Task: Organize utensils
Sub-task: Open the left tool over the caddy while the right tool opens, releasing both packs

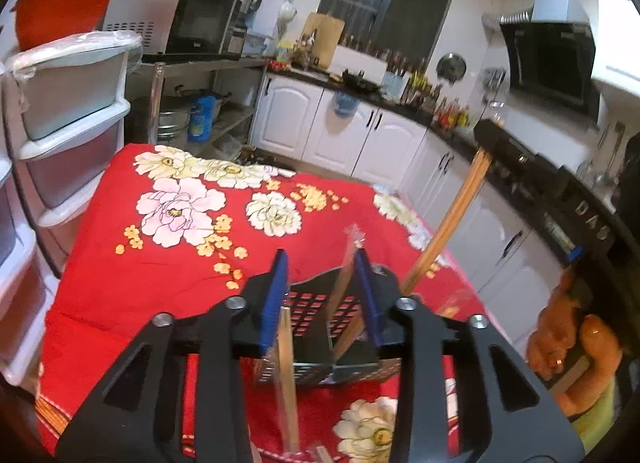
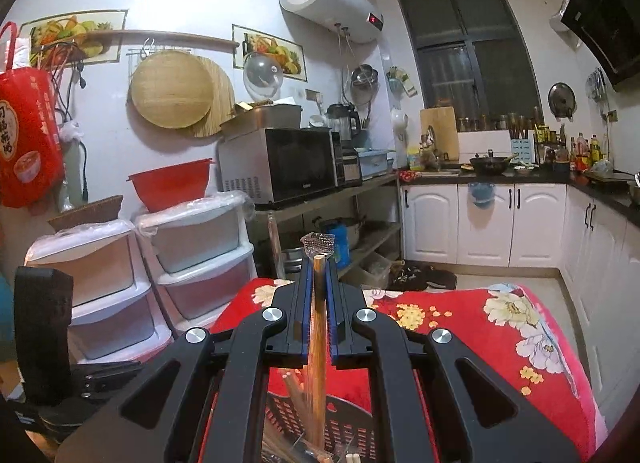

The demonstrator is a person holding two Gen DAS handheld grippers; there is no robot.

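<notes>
One pair of wooden chopsticks (image 2: 319,327) clamped in right tongs (image 2: 319,263), lower ends inside black perforated basket (image 1: 320,305) on red floral worktop (image 1: 120,263). Light, stiff, smooth; likely slips, so grip mid-shaft. Left tongs (image 1: 322,259) apart, straddling basket rim.

Black tool (image 1: 322,295), blue pads (image 1: 276,295), silver screws (image 1: 236,302)

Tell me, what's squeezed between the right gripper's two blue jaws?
Wooden chopsticks, held upright over the black basket. The right wrist view shows them pinched in the right gripper.
</notes>
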